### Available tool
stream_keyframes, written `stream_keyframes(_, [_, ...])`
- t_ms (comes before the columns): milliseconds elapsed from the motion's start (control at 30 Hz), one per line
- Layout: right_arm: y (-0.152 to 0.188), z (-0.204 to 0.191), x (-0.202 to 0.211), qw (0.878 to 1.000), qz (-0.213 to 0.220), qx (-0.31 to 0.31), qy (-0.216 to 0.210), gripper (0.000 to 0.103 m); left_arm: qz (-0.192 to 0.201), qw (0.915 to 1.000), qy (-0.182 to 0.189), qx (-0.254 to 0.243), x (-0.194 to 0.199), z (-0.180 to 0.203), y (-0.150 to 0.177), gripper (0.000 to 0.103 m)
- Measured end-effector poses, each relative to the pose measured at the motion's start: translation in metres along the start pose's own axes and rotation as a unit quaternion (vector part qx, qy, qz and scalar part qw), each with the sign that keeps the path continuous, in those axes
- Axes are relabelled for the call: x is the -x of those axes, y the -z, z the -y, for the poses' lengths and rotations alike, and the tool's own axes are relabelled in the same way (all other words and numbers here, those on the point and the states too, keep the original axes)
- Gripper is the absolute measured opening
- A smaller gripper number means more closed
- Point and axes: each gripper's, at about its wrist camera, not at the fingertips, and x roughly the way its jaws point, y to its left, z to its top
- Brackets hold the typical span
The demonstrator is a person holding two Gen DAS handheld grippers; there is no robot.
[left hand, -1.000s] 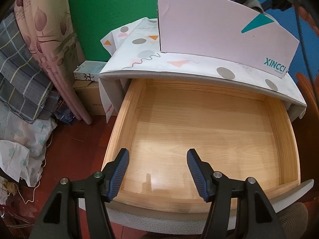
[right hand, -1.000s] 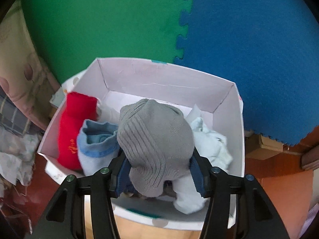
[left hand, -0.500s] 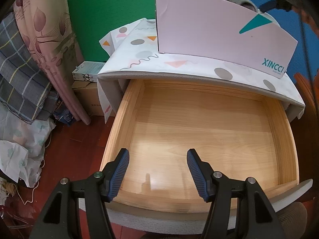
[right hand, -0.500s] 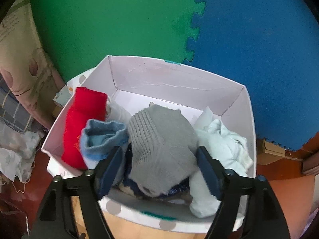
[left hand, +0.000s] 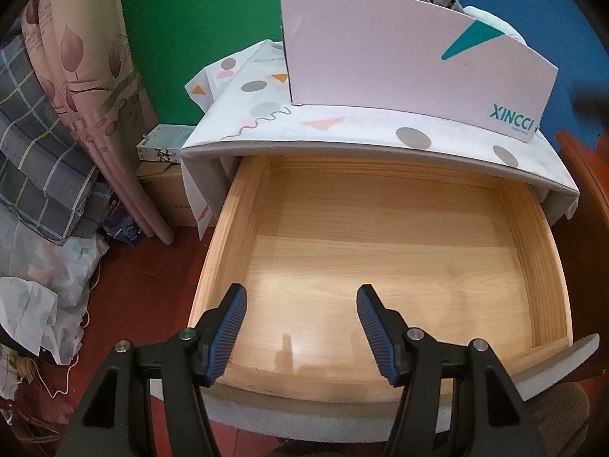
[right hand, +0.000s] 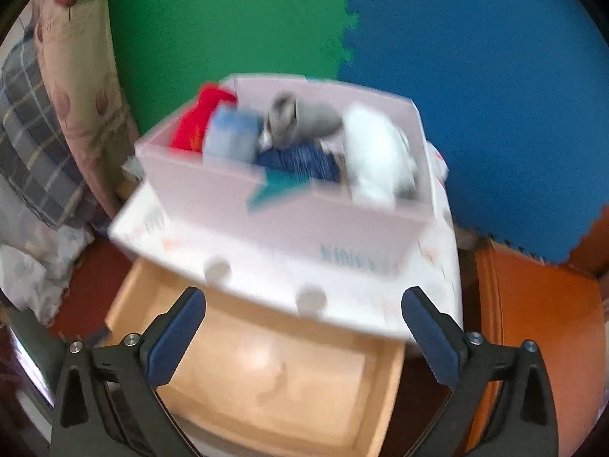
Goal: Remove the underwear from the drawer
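Note:
The wooden drawer (left hand: pixel 540 266) (right hand: pixel 125 297) stands pulled out, and its bare floor shows nothing inside. On the cabinet top above it sits a pale pink box (left hand: pixel 380 68) (right hand: pixel 228 198) filled with rolled garments: red (right hand: pixel 198 122), light blue (right hand: pixel 228 133), grey (right hand: pixel 304 122), dark blue and white. My left gripper (left hand: pixel 300 323) hovers over the drawer's front, jaws partly apart with nothing between them. My right gripper (right hand: pixel 304 339) is back over the drawer, jaws opening wide and empty; its view is blurred by motion.
A patterned cloth (left hand: pixel 259 114) covers the cabinet top. Curtains and plaid fabric (left hand: pixel 45 144) hang at the left over crumpled bags on the red floor. Green and blue foam mats (right hand: pixel 475 76) line the wall. An orange wooden piece (right hand: pixel 533 304) stands at the right.
My right gripper let go of the grey garment into the box, opened wide and pulled back away from the box toward the drawer. The left gripper stayed still.

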Motion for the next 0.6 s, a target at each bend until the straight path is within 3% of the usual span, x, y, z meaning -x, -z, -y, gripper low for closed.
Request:
stream_keyframes(267, [0.092,0.003,-0.026,0.998,-0.048,-0.051,-0.005,0.102,0.008,0.9999,-0.006,-0.009,0.010,0.004,0.009,0.062])
stream_keyframes(600, [0.120,-0.005,-0.041,0.996,-0.058,-0.065,-0.030,0.102,0.010,0.9995,-0.012,-0.026,0.019,0.012,0.021,0.062])
